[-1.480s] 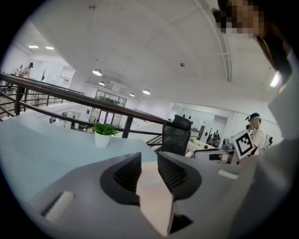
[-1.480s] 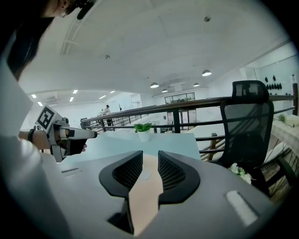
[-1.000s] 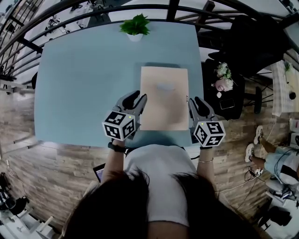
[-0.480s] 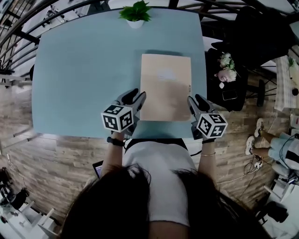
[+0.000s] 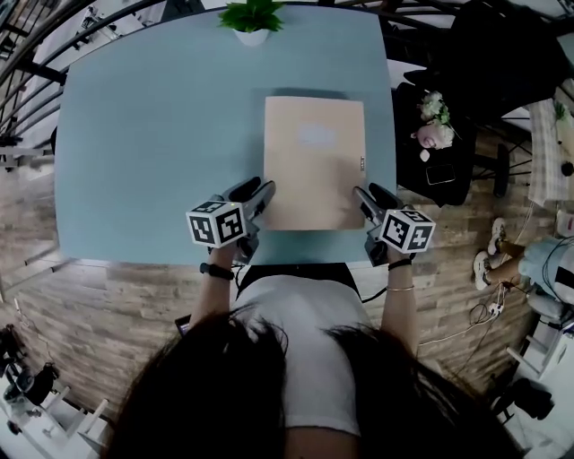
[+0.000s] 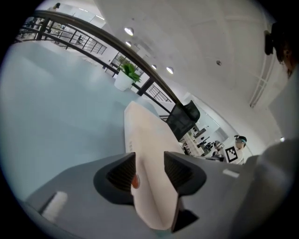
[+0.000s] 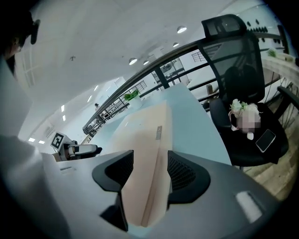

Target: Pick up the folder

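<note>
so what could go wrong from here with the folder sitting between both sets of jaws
1. The left gripper and right gripper have only the near end of the folder between their jaws, which are opening, not pressing; lifting now would probably leave it on the table.
2. Gripped only at that end, the far end might sag or bend.
3. If one side closes first, the folder could twist or slip out.

Plain beige-tan folder (image 5: 314, 161) with a paler patch near its top, on a plain light blue table (image 5: 152, 152), green leafy plant (image 5: 251, 12) in white pot (image 5: 251, 37), brown wood-plank floor (image 5: 108, 323), black mesh chair (image 7: 238, 70), white shirt (image 5: 309, 332), dark hair (image 5: 206, 394).
</note>
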